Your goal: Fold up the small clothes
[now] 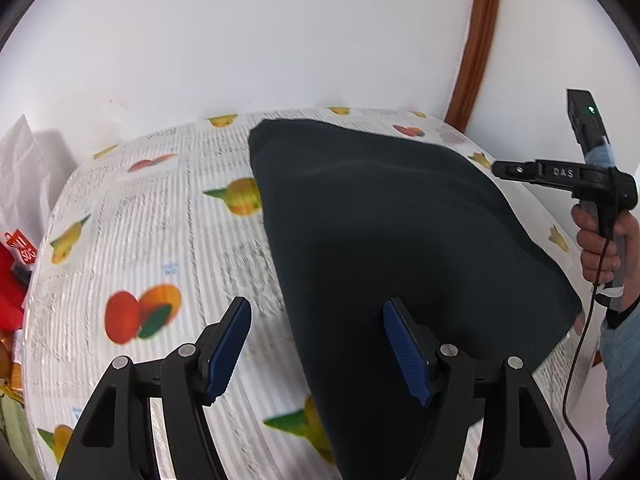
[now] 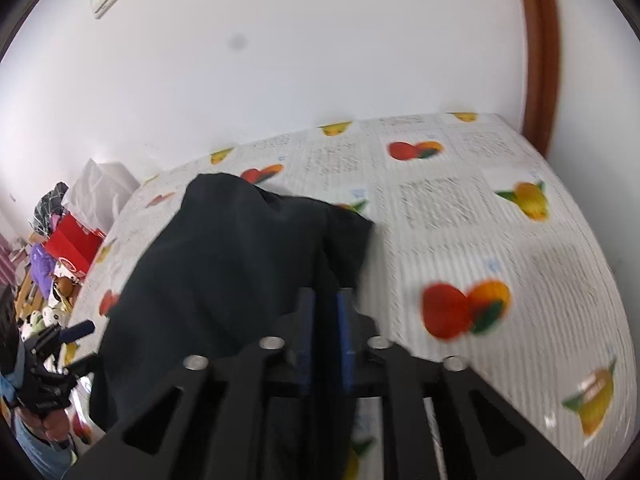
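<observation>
A dark garment [image 1: 400, 240] lies on the table with the fruit-print cloth [image 1: 160, 220]. My left gripper [image 1: 316, 344] is open above the garment's left edge, with one blue pad [image 1: 230, 348] over the cloth and the other over the fabric. My right gripper [image 2: 326, 312] is shut on a fold of the dark garment [image 2: 224, 264] and holds it raised off the table [image 2: 500, 220]. The right gripper also shows in the left wrist view [image 1: 500, 169], at the far right past the garment. The left gripper shows in the right wrist view [image 2: 78, 344], low at the left.
A white wall stands behind the table, with a brown door frame [image 2: 538, 52] at the right. A red box [image 2: 72, 246], white bags [image 2: 100, 192] and cluttered items sit off the table's left end. A cable [image 1: 580, 360] hangs from the right hand.
</observation>
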Demonstrator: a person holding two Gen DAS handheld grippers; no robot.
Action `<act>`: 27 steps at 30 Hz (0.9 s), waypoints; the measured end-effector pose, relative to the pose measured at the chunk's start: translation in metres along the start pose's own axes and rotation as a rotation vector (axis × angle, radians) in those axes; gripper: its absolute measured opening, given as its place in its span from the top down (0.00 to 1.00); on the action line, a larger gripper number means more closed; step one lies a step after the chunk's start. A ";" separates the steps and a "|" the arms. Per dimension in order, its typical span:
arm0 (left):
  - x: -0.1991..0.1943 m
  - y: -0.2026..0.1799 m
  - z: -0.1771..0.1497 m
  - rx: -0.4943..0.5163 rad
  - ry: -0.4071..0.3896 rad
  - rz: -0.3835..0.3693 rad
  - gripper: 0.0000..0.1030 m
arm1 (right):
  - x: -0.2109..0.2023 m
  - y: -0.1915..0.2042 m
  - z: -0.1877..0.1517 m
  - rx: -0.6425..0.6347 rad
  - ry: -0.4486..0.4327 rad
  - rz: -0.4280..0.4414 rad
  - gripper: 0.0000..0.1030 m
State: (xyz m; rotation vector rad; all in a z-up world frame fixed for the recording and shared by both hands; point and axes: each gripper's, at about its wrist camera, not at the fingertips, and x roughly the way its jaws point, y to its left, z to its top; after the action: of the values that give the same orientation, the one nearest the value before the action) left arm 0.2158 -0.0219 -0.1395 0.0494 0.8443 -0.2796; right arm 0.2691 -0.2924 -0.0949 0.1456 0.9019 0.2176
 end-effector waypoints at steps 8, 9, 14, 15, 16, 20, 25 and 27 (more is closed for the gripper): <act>0.015 0.014 0.019 -0.007 0.015 0.071 0.36 | 0.065 0.010 0.044 0.034 0.094 -0.021 0.64; 0.018 0.016 0.019 -0.007 0.018 0.069 0.35 | 0.072 0.009 0.046 0.052 0.108 -0.015 0.64; 0.027 0.020 0.015 -0.009 0.028 0.045 0.34 | 0.084 0.018 0.056 0.035 0.096 0.002 0.93; 0.027 0.021 0.014 -0.006 0.025 0.041 0.34 | 0.073 0.019 0.057 0.009 0.036 0.032 0.94; 0.026 0.021 0.014 -0.006 0.024 0.036 0.34 | 0.060 0.016 0.058 -0.007 -0.038 0.059 0.94; 0.029 0.027 0.015 -0.019 0.031 0.006 0.34 | 0.080 0.003 0.056 0.048 0.059 0.027 0.93; 0.027 0.030 0.014 -0.026 0.030 -0.006 0.34 | 0.084 0.009 0.067 0.043 0.052 -0.008 0.71; 0.027 0.030 0.014 -0.029 0.032 -0.007 0.34 | 0.094 0.009 0.073 0.061 0.070 -0.003 0.69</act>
State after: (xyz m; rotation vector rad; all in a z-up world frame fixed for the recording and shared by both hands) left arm 0.2505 -0.0009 -0.1521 0.0241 0.8800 -0.2741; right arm 0.3818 -0.2624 -0.1198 0.1938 0.9789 0.1932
